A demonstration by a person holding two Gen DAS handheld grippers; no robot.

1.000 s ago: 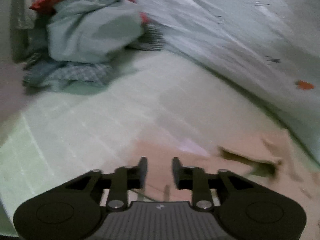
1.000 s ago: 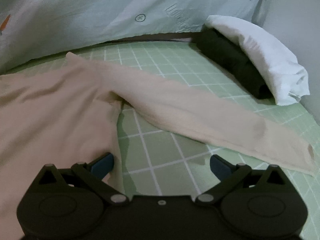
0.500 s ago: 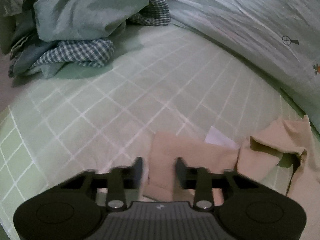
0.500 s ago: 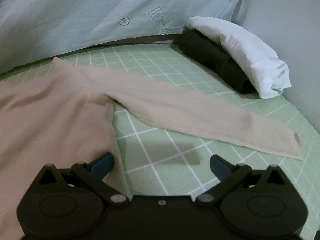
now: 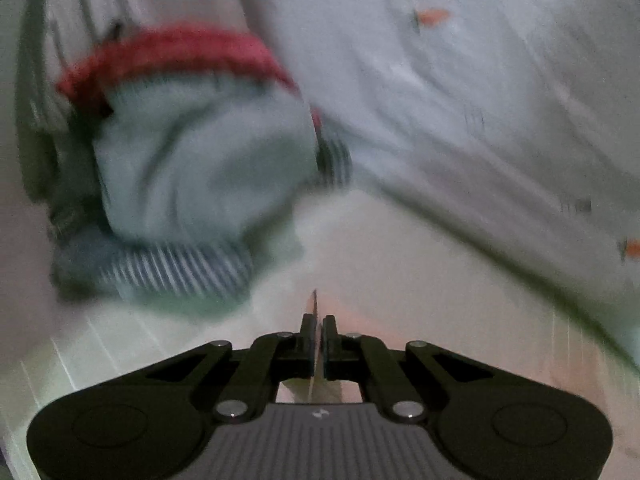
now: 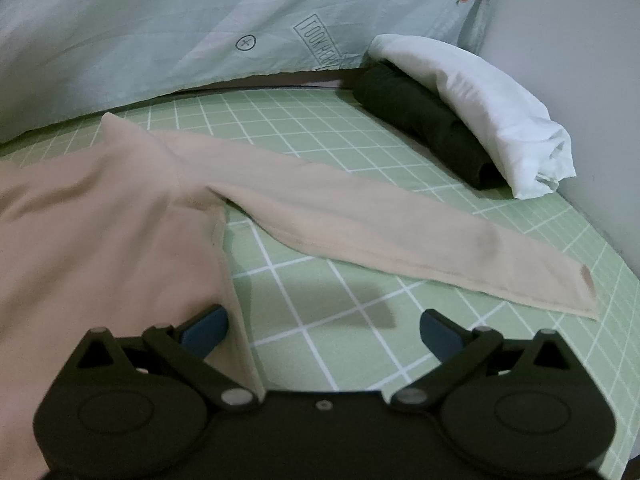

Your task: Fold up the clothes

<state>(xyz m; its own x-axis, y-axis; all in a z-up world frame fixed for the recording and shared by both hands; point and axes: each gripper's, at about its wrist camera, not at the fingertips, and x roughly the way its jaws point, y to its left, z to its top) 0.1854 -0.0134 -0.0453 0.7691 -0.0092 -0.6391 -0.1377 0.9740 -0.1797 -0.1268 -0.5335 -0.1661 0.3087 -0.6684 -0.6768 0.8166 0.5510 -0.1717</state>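
The left wrist view is smeared with motion blur, so the grid on the green checked sheet barely shows there, and the pile of clothes at far left reads only as pale blue cloth with a red piece on top and striped fabric at its base. In that view the left gripper has its fingers drawn narrow on a thin edge of the beige shirt, which stands up between them; the rest of the shirt below and to the right is a pinkish blur, cut off by the gripper body.

The right wrist view is sharp. The beige shirt lies flat on the green checked sheet, its body at near left running out of frame, and its long sleeve stretched out to the right with the cuff at near right. The right gripper hovers low with fingers wide, holding nothing; its left finger sits at the shirt's side hem, though contact cannot be told. At far right a rolled black garment lies against a folded white garment, both well apart from the sleeve. A pale printed duvet is bunched along the far edge in both views.
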